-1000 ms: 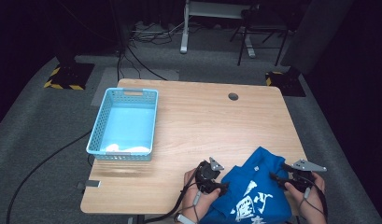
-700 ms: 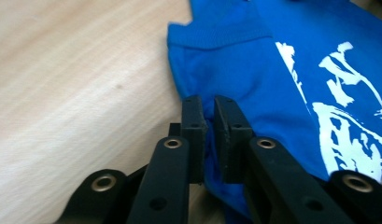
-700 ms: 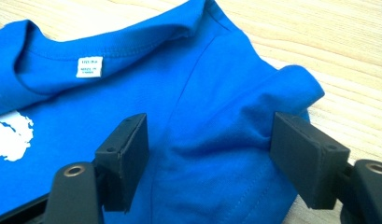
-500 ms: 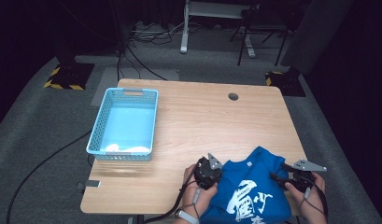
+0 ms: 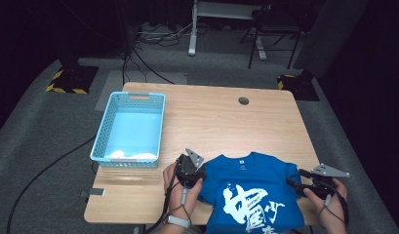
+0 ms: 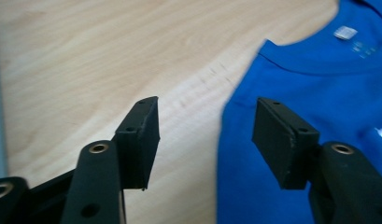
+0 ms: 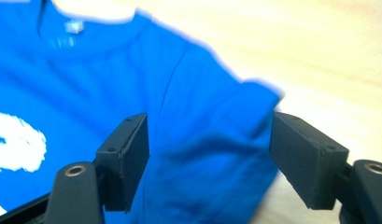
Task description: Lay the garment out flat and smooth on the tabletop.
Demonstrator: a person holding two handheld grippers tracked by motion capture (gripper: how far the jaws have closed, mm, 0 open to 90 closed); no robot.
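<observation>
Both sleeves of the blue T-shirt [image 5: 255, 190] now lie flat (earlier bunched); left gripper [image 5: 189, 168] has just reopened, empty, at lower centre; right gripper [image 5: 304, 180] gapes over its sleeve.

Dark room, grey carpet floor [image 5: 36, 131]

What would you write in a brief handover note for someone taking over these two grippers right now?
Left gripper: jaws have just been opening, open, nothing between the pads; it sits at the blue T-shirt's left edge.
Right gripper: open, over the shirt's right sleeve, not pinching it.
Shirt: spread flat, print up, on the table's near edge.
Light blue basket: on the table's left side.
Done: shirt laid out. Left: probably folding it, perhaps into the basket.
</observation>
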